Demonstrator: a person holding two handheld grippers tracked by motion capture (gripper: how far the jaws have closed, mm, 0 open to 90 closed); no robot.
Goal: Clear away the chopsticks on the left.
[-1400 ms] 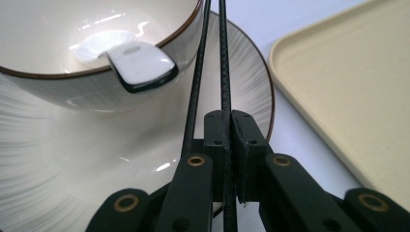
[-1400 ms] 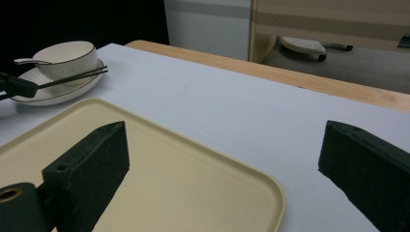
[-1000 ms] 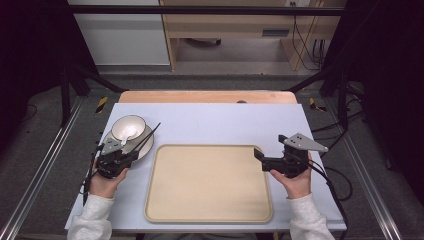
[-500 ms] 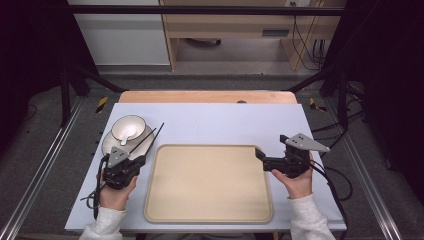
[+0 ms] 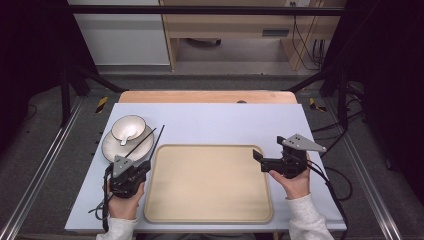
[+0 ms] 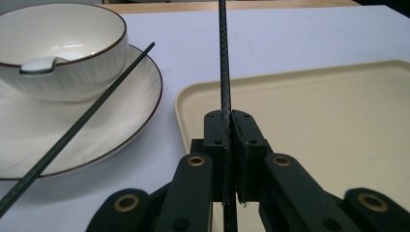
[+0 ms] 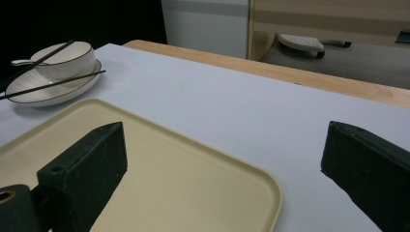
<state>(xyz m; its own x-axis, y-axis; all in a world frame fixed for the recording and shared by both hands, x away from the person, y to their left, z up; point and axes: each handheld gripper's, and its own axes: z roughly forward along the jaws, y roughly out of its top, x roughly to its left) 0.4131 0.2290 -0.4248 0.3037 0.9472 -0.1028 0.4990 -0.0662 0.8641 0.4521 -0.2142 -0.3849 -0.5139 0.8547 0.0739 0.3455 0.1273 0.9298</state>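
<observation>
**Inspector:** Where is the thin black carbon-weave chopstick (image 6: 224,58)?

**Assistant:** Clamped between the closed fingers (image 6: 215,133) of the left gripper (image 5: 131,169), at the surface's near left. Its long axis runs straight out from them, up and away toward the far side, crossing just beside the left rim of the flat beige plastic tray (image 5: 210,186).

**Inspector:** And its pair?

**Assistant:** The second black chopstick (image 6: 82,121) lies slanted across the white gold-rimmed plate (image 5: 111,147), tip beside the white ribbed bowl (image 5: 128,127) that stands on the plate with a white spoon (image 6: 41,65) inside. It sits left of the held stick, so the left gripper is much nearer.

**Inspector:** The other hand?

**Assistant:** The right gripper (image 5: 259,157) hovers at the tray's right edge, fingers (image 7: 87,164) spread wide, empty, pointing inward across the tray.

**Inspector:** Any markings?

**Assistant:** No brand, label or legible writing on any item.
</observation>
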